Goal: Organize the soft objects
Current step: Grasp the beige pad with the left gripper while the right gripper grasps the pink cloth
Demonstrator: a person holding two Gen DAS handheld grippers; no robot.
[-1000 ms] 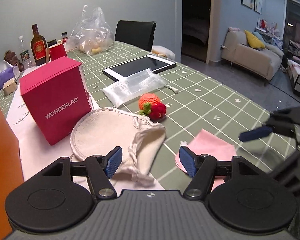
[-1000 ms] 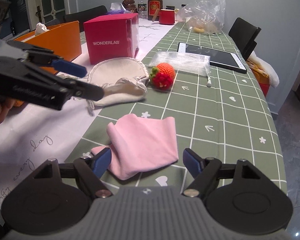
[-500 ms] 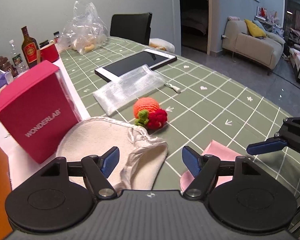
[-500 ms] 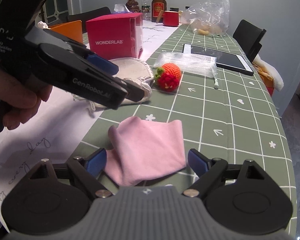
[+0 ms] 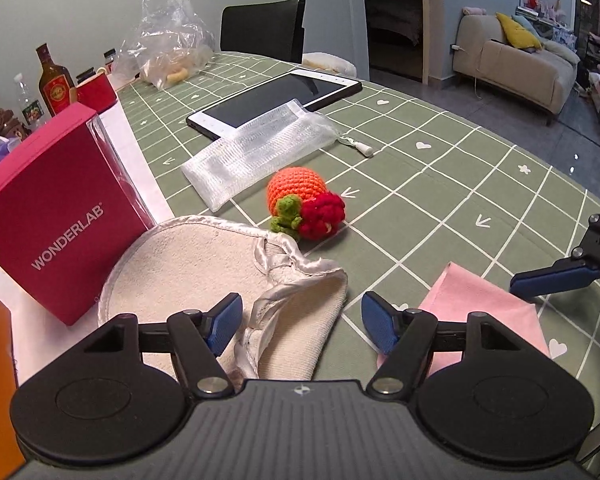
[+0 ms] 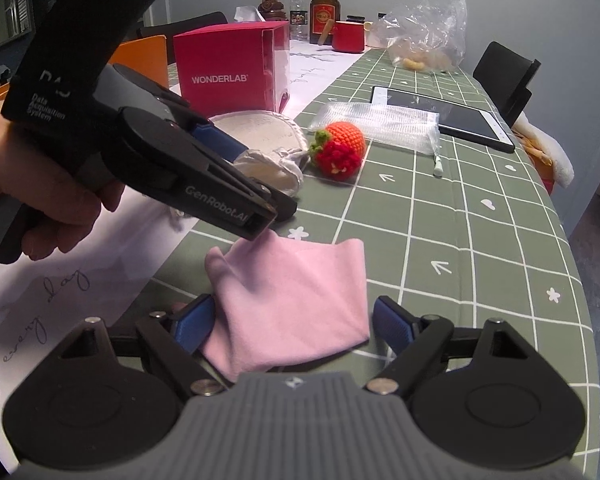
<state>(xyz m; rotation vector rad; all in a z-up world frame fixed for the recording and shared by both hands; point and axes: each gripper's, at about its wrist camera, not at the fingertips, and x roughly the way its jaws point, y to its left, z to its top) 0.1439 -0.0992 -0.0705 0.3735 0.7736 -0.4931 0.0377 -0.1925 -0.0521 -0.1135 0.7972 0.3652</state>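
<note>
Both sets of jaws wide, holding nothing. Cream drawstring pouch (image 5: 220,268) flat on the desk, its crumpled mouth lying between the left gripper (image 5: 300,318) jaws. Pink cloth (image 6: 296,300) directly ahead of the right gripper (image 6: 288,326), long axis crosswise.

We hold our left gripper (image 5: 302,318) spread wide over the folded lip of the cream drawstring pouch (image 5: 204,272). Past it a crocheted strawberry (image 5: 306,202) lies on the green checked tablecloth (image 5: 440,184), near a white mesh bag (image 5: 260,152). A pink cloth (image 5: 484,308) lies to our right, under the right gripper's blue fingertip (image 5: 552,278).
</note>
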